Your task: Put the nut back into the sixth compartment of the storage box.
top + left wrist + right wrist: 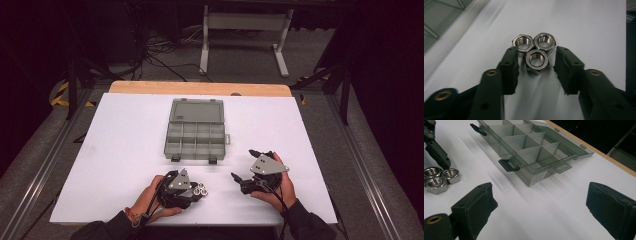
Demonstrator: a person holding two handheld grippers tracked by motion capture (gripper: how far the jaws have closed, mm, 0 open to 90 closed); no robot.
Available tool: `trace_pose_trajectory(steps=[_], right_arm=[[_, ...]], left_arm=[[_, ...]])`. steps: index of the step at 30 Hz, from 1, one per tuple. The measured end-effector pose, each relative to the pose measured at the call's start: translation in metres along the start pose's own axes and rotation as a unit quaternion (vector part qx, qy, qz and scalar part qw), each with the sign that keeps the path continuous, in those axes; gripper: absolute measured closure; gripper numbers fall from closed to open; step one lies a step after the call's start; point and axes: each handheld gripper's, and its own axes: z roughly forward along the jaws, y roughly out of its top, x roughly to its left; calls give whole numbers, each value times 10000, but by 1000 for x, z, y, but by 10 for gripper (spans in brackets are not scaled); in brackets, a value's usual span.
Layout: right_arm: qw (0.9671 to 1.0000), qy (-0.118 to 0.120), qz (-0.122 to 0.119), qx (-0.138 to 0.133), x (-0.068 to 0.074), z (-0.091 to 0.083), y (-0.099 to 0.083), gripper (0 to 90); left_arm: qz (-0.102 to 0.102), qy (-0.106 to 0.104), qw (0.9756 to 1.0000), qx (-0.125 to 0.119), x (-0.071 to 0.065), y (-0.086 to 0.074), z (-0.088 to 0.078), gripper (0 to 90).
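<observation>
Three steel hex nuts [200, 190] lie touching in a cluster on the white table near its front edge. My left gripper [196, 194] reaches them from the left. In the left gripper view its jaws stand either side of the nearest nut [537, 60], with a narrow gap showing on each side; the two other nuts [534, 42] lie just beyond the tips. My right gripper [243, 163] rests to the right of the nuts, open wide with only bare table between its pads [477, 202]. The nuts [439, 178] lie at the left edge of the right gripper view.
A clear grey compartment box [195, 130] lies open in the middle of the table, lid folded back, black latches toward me; its compartments [531, 147] look empty. The white sheet [125, 150] covers the table. A wooden edge [200, 88] runs along the far side.
</observation>
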Motion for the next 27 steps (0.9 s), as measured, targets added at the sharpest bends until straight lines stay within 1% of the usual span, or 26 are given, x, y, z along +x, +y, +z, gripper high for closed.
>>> trace_pose_trajectory(steps=[2,4,6,8,10,11,13,16,17,22,23,24,27], right_arm=[[10000,3,1,-1,0,0,0,81],[10000,2,-7,2,0,0,0,82],[10000,6,-8,0,0,0,0,82],[10000,6,-9,-1,0,0,0,82],[10000,2,-16,6,0,0,0,82],[10000,1,-16,7,0,0,0,83],[10000,-5,-24,-6,0,0,0,83],[10000,-22,-32,-12,0,-1,0,84],[10000,-22,-32,-12,0,-1,0,84],[10000,-37,-29,-27,-1,-1,0,84],[10000,-40,-33,-26,-1,-2,0,84],[10000,-42,-34,-25,-1,-2,0,85],[10000,-50,-40,-24,-1,-1,0,85]], left_arm=[[6,-20,10000,-10,0,0,0,659],[-8,12,10000,7,0,0,-1,687],[-26,-37,10000,-10,2,-1,-1,697],[-42,-48,10000,-17,1,-1,-1,698],[-4,-30,10000,-17,1,-1,-1,699],[-32,-28,10000,-17,1,-2,-1,699],[-2,-41,10000,-64,1,-2,-1,700],[33,-33,10000,-56,2,-3,-2,700],[20,-71,9999,-73,2,-3,-2,700],[71,-20,9999,-142,2,-3,-6,700],[42,7,9998,-168,2,-3,-7,700],[90,2,9998,-180,3,-3,-8,700],[110,62,9997,-205,4,-3,-11,700]])
